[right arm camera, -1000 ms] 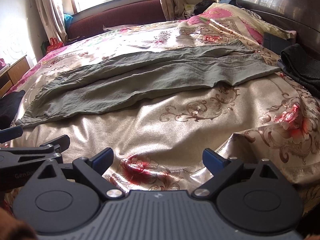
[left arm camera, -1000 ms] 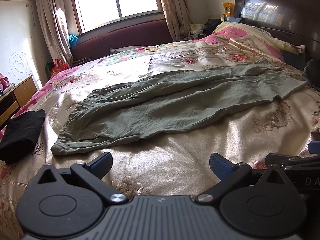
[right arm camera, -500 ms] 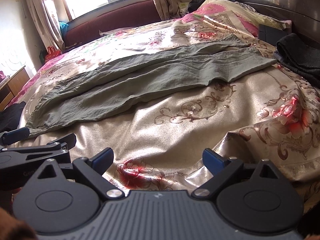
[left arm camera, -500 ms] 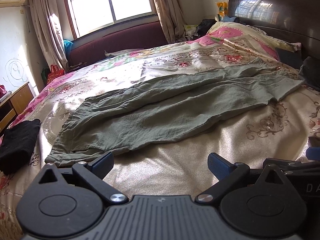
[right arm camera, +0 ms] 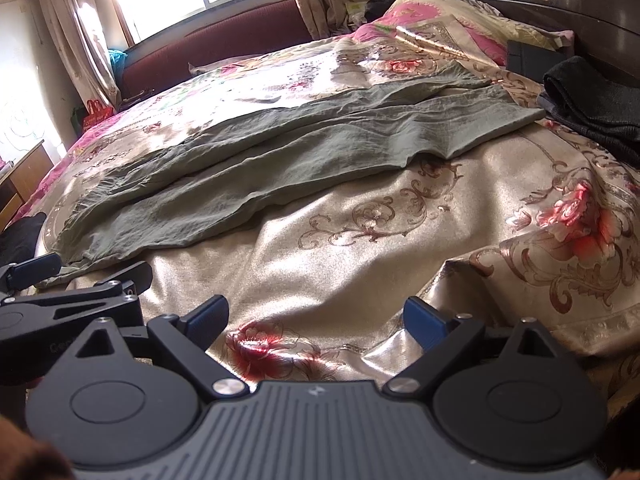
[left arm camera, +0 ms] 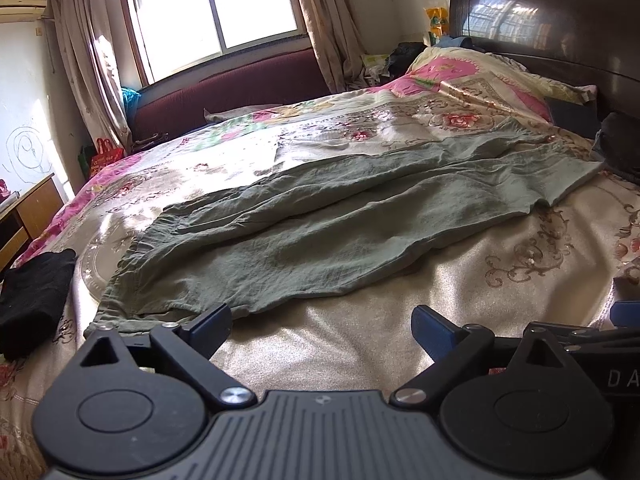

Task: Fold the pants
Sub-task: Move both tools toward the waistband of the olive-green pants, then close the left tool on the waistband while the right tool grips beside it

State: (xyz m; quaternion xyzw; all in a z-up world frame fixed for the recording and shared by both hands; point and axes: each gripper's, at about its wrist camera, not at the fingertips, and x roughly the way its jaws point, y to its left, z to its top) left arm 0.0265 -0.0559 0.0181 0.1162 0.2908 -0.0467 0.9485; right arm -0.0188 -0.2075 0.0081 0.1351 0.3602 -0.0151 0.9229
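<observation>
Grey-green pants (left arm camera: 320,224) lie spread across the bed, waistband at the left, leg ends at the right near the headboard; they also show in the right wrist view (right arm camera: 280,148). My left gripper (left arm camera: 322,326) is open and empty, just in front of the pants' near edge by the waistband. My right gripper (right arm camera: 316,316) is open and empty above the bare bedspread, short of the pants. The left gripper shows in the right wrist view at the left (right arm camera: 80,276).
A floral satin bedspread (right arm camera: 400,248) covers the bed. A black garment (left arm camera: 36,288) lies at the bed's left edge. Dark folded clothes (right arm camera: 592,100) lie at the right by the dark headboard (left arm camera: 560,28). Pillows (left arm camera: 480,76) and a maroon sofa (left arm camera: 232,88) stand beyond.
Both grippers have moved forward toward the pants. The left gripper's left finger now reaches the pants' near edge. Both stay open.
</observation>
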